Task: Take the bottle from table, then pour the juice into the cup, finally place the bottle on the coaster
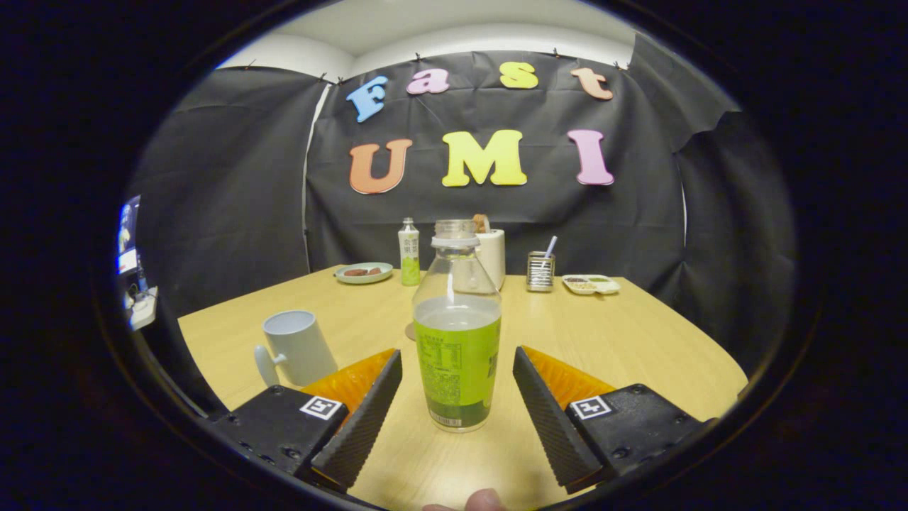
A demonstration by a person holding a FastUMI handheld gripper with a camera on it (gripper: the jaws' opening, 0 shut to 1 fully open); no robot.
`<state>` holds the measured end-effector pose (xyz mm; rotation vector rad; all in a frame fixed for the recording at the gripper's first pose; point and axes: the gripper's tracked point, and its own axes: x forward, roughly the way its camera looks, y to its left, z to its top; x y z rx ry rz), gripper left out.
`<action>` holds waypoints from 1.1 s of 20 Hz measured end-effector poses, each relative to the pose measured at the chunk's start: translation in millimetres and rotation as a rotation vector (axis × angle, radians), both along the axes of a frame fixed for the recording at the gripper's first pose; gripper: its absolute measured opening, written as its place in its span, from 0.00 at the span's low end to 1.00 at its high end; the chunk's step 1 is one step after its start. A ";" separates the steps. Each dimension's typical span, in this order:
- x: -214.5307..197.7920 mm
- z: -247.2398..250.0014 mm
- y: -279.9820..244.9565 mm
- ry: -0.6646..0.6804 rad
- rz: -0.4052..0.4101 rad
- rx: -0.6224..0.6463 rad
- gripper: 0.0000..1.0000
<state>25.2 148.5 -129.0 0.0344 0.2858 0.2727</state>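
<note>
While the gripper gapes (touching nothing), the uncapped bottle stands upright between its fingers.

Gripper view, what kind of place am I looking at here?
Probably a staged recording booth, not a real kitchen: black cloth wall behind a wooden table set with a bottle, a mug and snack dishes. The tool stands open around the bottle.

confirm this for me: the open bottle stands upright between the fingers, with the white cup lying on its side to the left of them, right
Not quite. In the gripper view the white cup stands upright on the table, not on its side. The rest holds: the open bottle stands upright between the fingers, which are spread apart and clear of it, gripper open, and the cup is to their left.
</note>
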 end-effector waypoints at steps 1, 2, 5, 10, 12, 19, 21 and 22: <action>3.5 -1.5 1.8 0.004 0.000 0.010 1.00; 7.2 -1.8 3.6 0.008 0.000 0.015 1.00; 12.9 -0.9 5.8 0.001 -0.009 0.015 1.00; 23.3 1.4 6.9 -0.010 -0.047 0.046 1.00; 27.4 1.9 6.2 -0.011 -0.069 0.071 1.00; 32.4 -3.3 15.1 0.038 -0.076 0.128 0.93; 33.4 -2.3 15.3 0.038 -0.081 0.126 0.87; 33.8 -1.6 17.9 0.039 -0.075 0.123 0.86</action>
